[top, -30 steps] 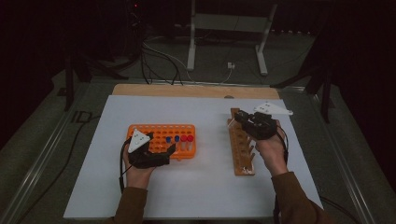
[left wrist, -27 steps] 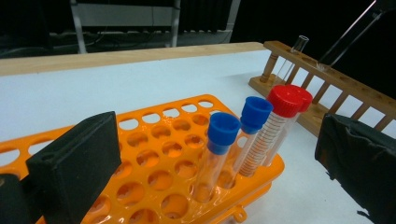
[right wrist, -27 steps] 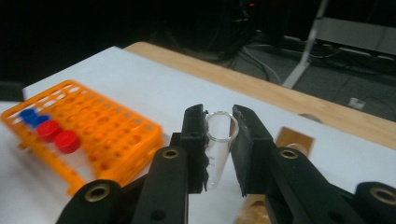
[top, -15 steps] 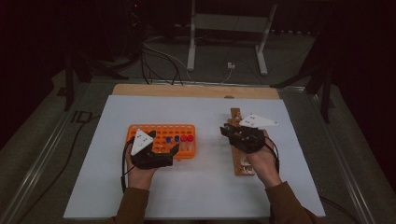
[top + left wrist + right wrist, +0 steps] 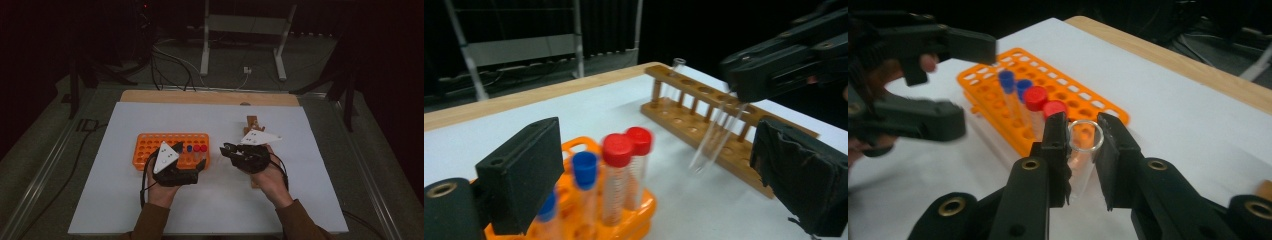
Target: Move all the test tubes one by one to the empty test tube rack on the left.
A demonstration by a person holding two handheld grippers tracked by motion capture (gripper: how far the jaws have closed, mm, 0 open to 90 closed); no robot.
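A clear glass tube (image 5: pixel 1083 142) is clamped in the right gripper (image 5: pixel 1082 150) beside the orange rack (image 5: pixel 150 147). The left gripper (image 5: pixel 664 170) is held with jaws apart, having just been closing, nothing between them.

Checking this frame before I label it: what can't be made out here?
- Glass test tube: its lower end is hidden behind the right claw in the right gripper view.
- Blue-capped tubes: partly behind the left claw's pad.
- Wooden rack: mostly covered by the right hand in the high view.

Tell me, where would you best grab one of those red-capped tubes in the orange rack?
Probably by the red cap or just under it, coming from above: the red-capped tube stands upright in the orange rack, its lower part sunk in the holes, with capped neighbours close beside it.
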